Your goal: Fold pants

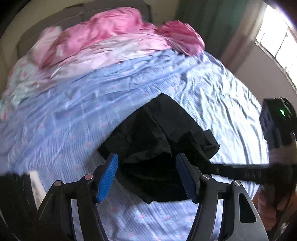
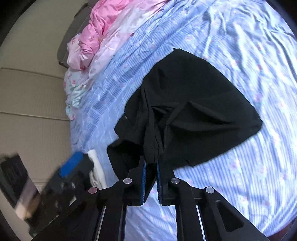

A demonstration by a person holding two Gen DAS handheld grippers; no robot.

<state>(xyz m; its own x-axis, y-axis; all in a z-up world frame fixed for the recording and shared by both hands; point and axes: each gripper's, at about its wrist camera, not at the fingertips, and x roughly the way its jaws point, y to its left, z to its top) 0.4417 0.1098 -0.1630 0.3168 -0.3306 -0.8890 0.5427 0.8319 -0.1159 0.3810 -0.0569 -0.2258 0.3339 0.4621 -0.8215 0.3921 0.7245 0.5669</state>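
The black pants point(image 1: 157, 133) lie bunched on the blue striped bed sheet point(image 1: 74, 115). In the left wrist view my left gripper point(image 1: 146, 176) is open, its blue pads either side of the near edge of the pants, holding nothing. In the right wrist view the pants point(image 2: 194, 103) hang partly lifted, and my right gripper point(image 2: 150, 166) is shut on a pinched fold of their near edge. The right gripper's body shows at the right edge of the left wrist view point(image 1: 276, 122). The left gripper shows blurred at lower left of the right wrist view point(image 2: 70, 166).
A pink quilt point(image 1: 111, 33) and pale pink bedding point(image 2: 89, 42) are heaped at the far end of the bed. A white object point(image 2: 96, 166) lies at the bed's near edge. A window point(image 1: 278, 42) and green curtain point(image 1: 204, 16) are at the right.
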